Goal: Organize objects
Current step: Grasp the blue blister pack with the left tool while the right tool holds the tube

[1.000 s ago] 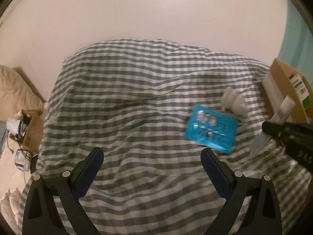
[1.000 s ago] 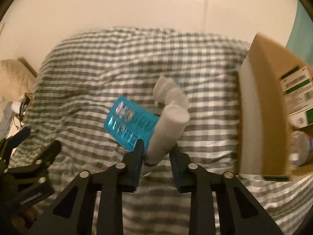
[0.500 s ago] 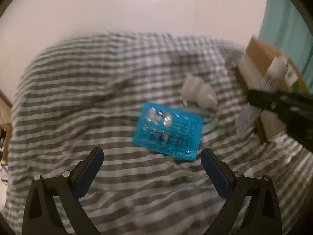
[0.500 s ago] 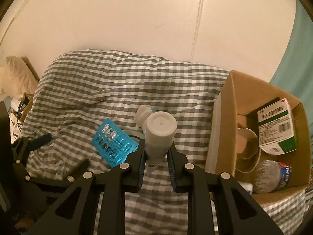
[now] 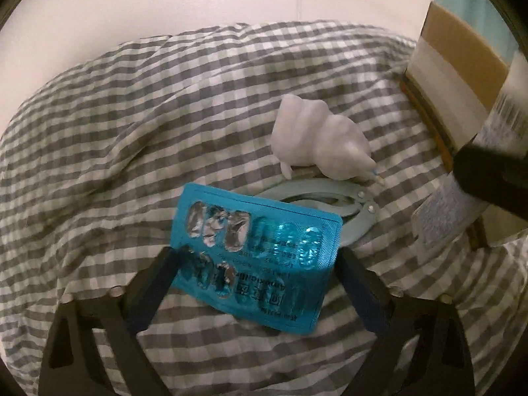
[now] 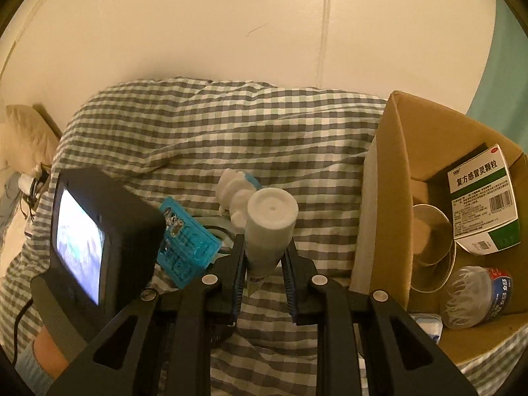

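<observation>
A blue blister pack of pills (image 5: 257, 257) lies on the checked bedspread, over pale blue scissors (image 5: 333, 198), with a white figurine (image 5: 316, 138) behind them. My left gripper (image 5: 255, 260) is open, one finger on each side of the pack, low over it. My right gripper (image 6: 265, 257) is shut on a white tube (image 6: 269, 227), cap up, held above the bed just left of the cardboard box (image 6: 402, 151). The tube also shows at the right edge of the left wrist view (image 5: 478, 165). The pack (image 6: 186, 247) and figurine (image 6: 234, 194) also show in the right wrist view.
The open cardboard box holds a green-and-white medicine carton (image 6: 481, 204), a paper cup (image 6: 432, 247) and a clear plastic bottle (image 6: 478, 293). The left gripper's camera unit (image 6: 99, 237) stands left of the tube. A pillow (image 6: 23, 138) lies far left by the wall.
My left gripper has moved forward and down until its open fingers flank the blister pack. My right gripper has lifted the tube and carried it right, beside the box.
</observation>
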